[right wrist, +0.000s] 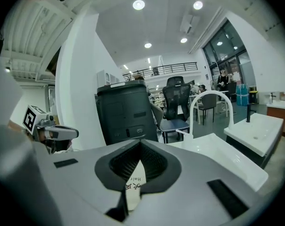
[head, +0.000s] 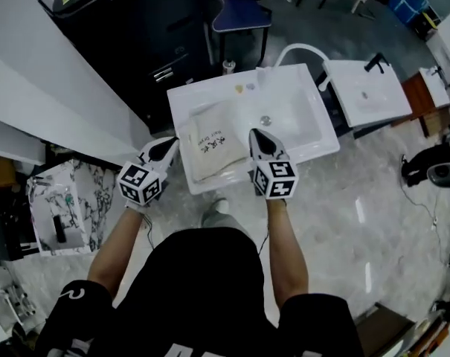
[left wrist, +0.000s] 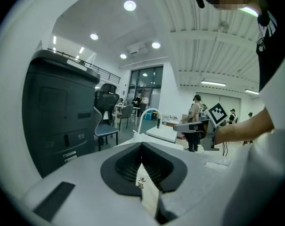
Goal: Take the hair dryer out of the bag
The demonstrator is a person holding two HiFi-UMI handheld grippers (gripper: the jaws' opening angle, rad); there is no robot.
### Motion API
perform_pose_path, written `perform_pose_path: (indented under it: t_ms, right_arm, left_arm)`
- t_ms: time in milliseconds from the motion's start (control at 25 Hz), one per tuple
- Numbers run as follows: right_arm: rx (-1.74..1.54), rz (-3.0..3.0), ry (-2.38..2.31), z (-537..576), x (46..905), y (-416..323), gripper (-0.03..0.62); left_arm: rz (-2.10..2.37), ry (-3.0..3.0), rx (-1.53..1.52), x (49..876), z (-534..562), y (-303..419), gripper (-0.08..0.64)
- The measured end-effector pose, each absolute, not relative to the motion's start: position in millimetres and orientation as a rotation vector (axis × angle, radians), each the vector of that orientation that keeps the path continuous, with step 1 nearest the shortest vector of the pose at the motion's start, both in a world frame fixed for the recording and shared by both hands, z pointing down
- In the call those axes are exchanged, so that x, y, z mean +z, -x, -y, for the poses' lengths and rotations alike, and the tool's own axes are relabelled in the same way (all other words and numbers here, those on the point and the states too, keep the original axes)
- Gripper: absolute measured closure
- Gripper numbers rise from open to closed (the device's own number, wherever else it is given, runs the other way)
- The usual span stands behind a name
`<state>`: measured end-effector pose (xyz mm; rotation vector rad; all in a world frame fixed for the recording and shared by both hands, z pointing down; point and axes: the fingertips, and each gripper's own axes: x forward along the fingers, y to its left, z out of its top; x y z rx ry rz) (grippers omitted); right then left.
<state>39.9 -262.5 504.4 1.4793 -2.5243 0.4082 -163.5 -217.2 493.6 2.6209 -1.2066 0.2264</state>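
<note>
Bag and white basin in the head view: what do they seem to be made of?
The bag looks like soft matte cream cloth, maybe cotton or canvas: it lies limp, creased, with dark print. The basin looks like glossy white ceramic or similar: smooth, rigid rim, light reflections.

Cream bag, white sink

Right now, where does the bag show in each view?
Head view: the bag lies on the left half of the white sink.
Left gripper view: bottom centre, a printed strip seen below the jaw notch.
Right gripper view: bottom centre, likewise.
Shared landmark: the arched white faucet.
</note>
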Motion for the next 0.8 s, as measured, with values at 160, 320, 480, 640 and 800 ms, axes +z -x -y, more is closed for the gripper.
perform_pose_path:
  t_ms: [160,320,480,640,800]
  right_arm:
    - [0.460,2.486,-1.571,277,511,-69,0.597]
    - [0.497,2.451,-1.659,284,521,-90,0.597]
    - [0.516,2.432,-1.688,288,533,-96,0.597]
    - [0.523,2.410,-1.697,283,542,-97,0.597]
    - [0.525,2.365,-1.693,277,555,-100,0.597]
  left_arm:
    - [1.092,-2.661,0.266,501,237,137,0.562]
    - [0.995,-2.695,0.314,509,254,116,0.561]
    - [0.920,-2.730,0.342,514,266,100,0.561]
    - [0.873,-2.741,0.353,522,268,89,0.563]
    - [0.826,-2.742,0.339,529,268,81,0.561]
